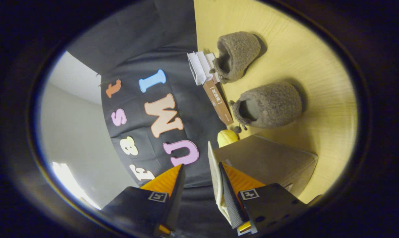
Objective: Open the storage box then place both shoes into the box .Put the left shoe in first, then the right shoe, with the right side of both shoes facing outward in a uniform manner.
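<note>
Storage box (268,158) sits just ahead of the gripper (201,172), whose fingers stand apart, one against its thin raised lid (214,172). Likely light and stiff; hold the lid's free edge. Both fuzzy shoes (268,105) lie beyond, soft.

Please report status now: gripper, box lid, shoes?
Gripper open, one finger against raised lid of storage box. Both fuzzy shoes on table beyond box. Books beside shoes.

The claw (201,173) is rolled sideways, its fingers spread apart with a clear gap between.
</note>
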Motion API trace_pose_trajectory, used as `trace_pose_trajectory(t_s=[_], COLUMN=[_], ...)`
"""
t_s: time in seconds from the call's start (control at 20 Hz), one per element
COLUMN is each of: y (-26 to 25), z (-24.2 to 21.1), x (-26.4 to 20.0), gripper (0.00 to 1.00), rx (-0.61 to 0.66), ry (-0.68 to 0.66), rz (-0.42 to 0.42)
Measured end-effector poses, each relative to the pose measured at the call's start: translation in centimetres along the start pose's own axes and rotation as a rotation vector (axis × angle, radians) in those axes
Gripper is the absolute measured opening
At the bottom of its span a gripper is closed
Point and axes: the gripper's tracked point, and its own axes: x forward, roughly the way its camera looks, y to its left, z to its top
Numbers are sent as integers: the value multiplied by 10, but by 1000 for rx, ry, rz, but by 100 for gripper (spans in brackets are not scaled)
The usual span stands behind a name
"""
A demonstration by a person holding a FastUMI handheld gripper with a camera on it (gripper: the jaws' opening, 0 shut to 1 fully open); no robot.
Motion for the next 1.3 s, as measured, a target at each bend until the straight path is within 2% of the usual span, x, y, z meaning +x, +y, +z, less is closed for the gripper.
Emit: trace_pose_trajectory(t_s=[0.05, 0.1, 0.25, 0.65, 0.85, 1.3], y=[7, 10, 4, 62, 94, 137], z=[8, 1, 0, -31, -59, -163], x=[-12, -5, 0, -9, -16, -18], gripper=[49, 41, 18, 18, 18, 18], rx=[-25, -34, -86, -288, -338, -449], ry=[-28, -29, -38, -23, 7, 132], rz=[30, 40, 29, 174, 230, 335])
